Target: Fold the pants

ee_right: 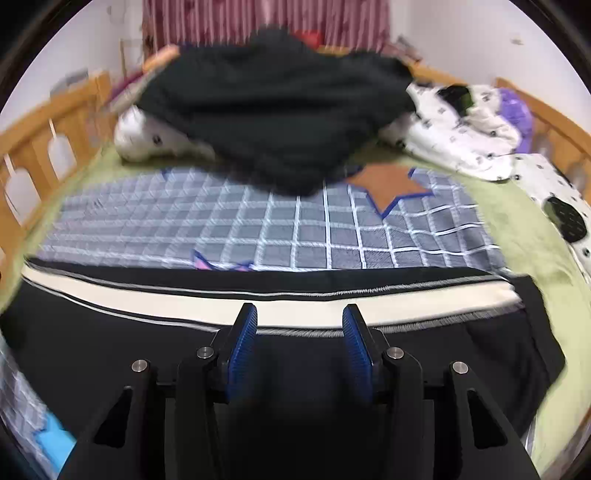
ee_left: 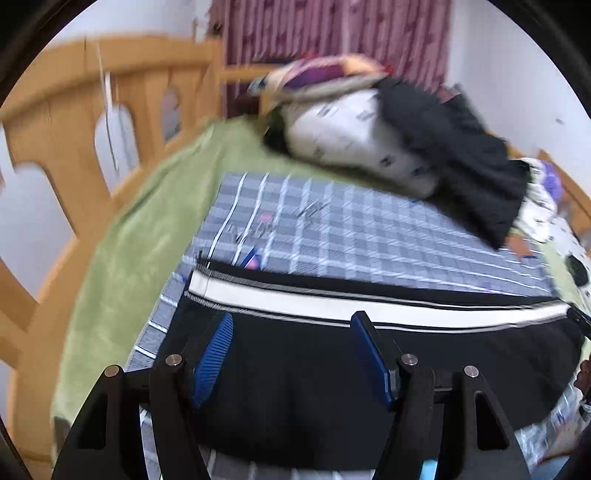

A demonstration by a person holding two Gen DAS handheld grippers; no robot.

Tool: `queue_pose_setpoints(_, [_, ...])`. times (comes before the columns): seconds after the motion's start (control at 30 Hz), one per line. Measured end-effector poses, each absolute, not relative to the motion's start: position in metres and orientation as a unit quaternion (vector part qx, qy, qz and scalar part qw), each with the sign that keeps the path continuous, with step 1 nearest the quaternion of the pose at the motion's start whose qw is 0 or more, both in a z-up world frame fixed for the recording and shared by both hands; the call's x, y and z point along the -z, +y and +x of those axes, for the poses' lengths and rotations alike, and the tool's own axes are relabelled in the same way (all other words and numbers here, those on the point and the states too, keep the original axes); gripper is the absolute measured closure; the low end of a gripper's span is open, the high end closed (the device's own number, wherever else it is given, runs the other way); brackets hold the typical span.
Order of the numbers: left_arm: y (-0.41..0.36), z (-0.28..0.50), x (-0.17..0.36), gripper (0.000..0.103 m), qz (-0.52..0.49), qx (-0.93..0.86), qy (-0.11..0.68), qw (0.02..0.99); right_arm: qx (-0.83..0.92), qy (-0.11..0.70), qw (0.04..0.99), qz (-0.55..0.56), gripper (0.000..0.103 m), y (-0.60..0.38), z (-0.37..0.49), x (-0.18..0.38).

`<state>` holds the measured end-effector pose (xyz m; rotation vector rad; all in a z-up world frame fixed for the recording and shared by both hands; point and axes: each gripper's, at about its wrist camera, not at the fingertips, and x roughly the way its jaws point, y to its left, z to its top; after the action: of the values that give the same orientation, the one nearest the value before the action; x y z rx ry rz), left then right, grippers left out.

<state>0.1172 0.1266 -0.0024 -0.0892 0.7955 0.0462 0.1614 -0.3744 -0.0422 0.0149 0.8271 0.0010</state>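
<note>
1. Black soft-knit pants with a broad cream side stripe edged in thin grey-white ribbed piping [ee_left: 332, 387]: spread flat across the lower half of both frames, stripe running left to right as a long, gently bowed band.
2. Left gripper [ee_left: 291, 354]: black angular arms with round metal pins, ribbed blue rubber pads [ee_left: 214, 358] standing well apart above the black cloth, nothing between them.
3. Right gripper [ee_right: 300, 343]: same build, ridged blue pads [ee_right: 242, 347] apart with a narrower gap, tips over the lower piping of the stripe, no fabric pinched.
4. Grey-blue quilted blanket with a white grid pattern [ee_right: 314, 229]: lying under the pants, filling mid-frame; orange star patch with blue edging [ee_right: 391, 184] at right of centre.
5. Fuzzy green plush sheet [ee_left: 122, 258]: showing around the blanket at left.
6. Rumpled black garment [ee_right: 273, 118]: heaped at upper centre over a white printed pillow [ee_left: 351, 136].
7. Curved orange wooden bed rail with arched cut-outs [ee_left: 66, 140]: upper left.
8. Pleated pink-maroon striped curtain [ee_left: 332, 33]: top centre, blurred.
</note>
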Motion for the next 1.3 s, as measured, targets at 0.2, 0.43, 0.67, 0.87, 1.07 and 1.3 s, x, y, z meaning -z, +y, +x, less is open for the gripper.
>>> queue_pose_setpoints(0.2, [0.085,0.058,-0.076,0.039,-0.034,0.030,0.359,0.932,-0.041,0.344,0.938,-0.013,0.044,-0.327,0.076,-0.033])
queue_pose_setpoints(0.43, [0.072,0.001,-0.078,0.039,-0.082,0.059,0.332,0.938,-0.093,0.320,0.942,0.045,0.023,-0.284,0.037,-0.058])
queue_pose_setpoints(0.67, [0.111,-0.015,0.030,0.039,-0.175,0.044,0.369,0.912,-0.147,0.328,0.931,0.057,0.023,-0.243,0.034,0.020])
queue_pose_setpoints(0.87, [0.180,-0.008,0.126,0.040,-0.294,-0.006,0.395,0.871,-0.157,0.342,0.926,0.027,0.023,-0.243,0.034,0.071])
queue_pose_setpoints(1.07, [0.227,0.026,0.158,0.044,-0.334,-0.047,0.384,0.859,-0.136,0.346,0.928,0.030,0.023,-0.254,0.045,0.080])
queue_pose_setpoints(1.3, [0.268,0.069,0.174,0.065,-0.392,-0.063,0.377,0.837,-0.110,0.356,0.926,0.056,0.023,-0.271,0.061,0.092])
